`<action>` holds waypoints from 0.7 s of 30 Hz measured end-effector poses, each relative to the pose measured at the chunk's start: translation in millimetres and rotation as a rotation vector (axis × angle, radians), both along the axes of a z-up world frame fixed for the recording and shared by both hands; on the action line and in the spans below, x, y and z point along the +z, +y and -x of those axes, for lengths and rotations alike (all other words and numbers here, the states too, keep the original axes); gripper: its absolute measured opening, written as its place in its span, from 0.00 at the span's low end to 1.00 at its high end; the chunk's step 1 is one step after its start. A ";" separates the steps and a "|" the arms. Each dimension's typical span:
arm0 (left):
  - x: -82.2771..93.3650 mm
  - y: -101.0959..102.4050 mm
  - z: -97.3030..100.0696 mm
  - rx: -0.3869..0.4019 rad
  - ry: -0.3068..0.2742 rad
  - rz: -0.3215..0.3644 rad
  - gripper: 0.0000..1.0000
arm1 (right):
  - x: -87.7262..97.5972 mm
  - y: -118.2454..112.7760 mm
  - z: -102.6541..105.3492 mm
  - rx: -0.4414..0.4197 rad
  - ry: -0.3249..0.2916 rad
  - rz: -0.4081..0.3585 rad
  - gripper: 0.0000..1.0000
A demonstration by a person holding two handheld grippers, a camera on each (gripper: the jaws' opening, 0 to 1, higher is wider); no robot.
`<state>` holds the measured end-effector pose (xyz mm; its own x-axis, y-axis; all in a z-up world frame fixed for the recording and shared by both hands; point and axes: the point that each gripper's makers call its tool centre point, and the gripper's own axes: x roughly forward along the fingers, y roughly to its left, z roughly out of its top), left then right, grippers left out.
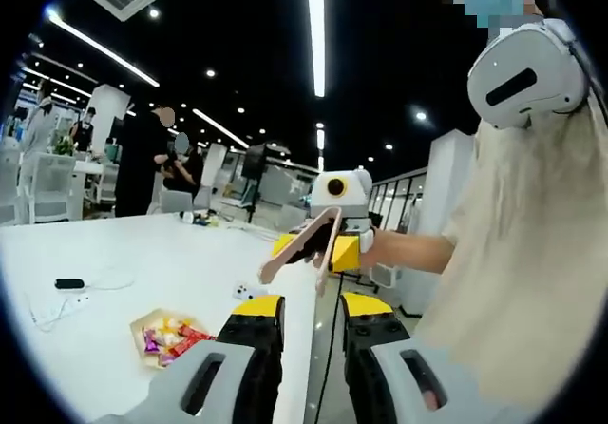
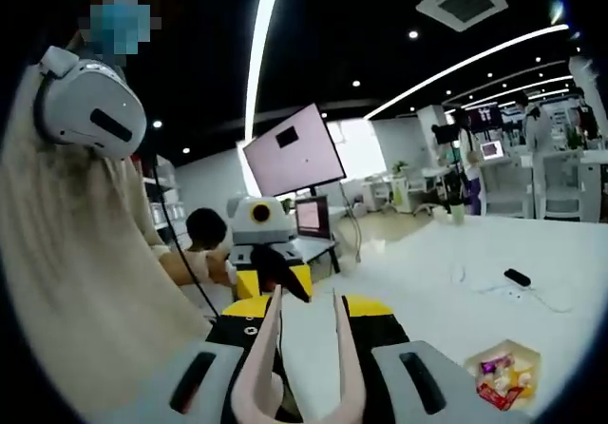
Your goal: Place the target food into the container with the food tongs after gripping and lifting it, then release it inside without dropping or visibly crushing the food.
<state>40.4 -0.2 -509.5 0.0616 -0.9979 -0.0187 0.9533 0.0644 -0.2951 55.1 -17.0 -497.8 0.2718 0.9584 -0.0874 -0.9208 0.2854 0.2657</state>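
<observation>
While raised well above the white table [image 1: 114, 253], right gripper [image 2: 306, 315] clamped on pink food tongs [image 2: 285, 367], arms parted, nothing held; left gripper [image 1: 313, 315] slightly agape, empty. Approach stage: candy tray [image 2: 505, 375] lower right. Next, lowering tongs onto one piece, gently.

My grippers: left gripper [image 1: 313, 324] at lower centre, grey body, black jaws, yellow tips. Right gripper [image 2: 306, 319] same colours. I wear white headset [image 1: 525, 72] upper right, cream top [image 1: 532, 272].
</observation>
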 end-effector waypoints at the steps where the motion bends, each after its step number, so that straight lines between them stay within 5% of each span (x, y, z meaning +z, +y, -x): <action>1: 0.5 -0.1 0.5 0.000 -0.001 0.003 0.20 | -1.0 1.8 0.9 0.007 0.001 0.002 0.27; 21: -3.3 -2.9 4.5 -0.017 0.022 -0.004 0.15 | -7.2 11.4 6.2 0.036 0.026 -0.012 0.27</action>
<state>35.9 -3.1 -512.8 0.0441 -0.9988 -0.0235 0.9474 0.0492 -0.3161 48.8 -5.6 -505.1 0.2346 0.9686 -0.0821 -0.9234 0.2484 0.2927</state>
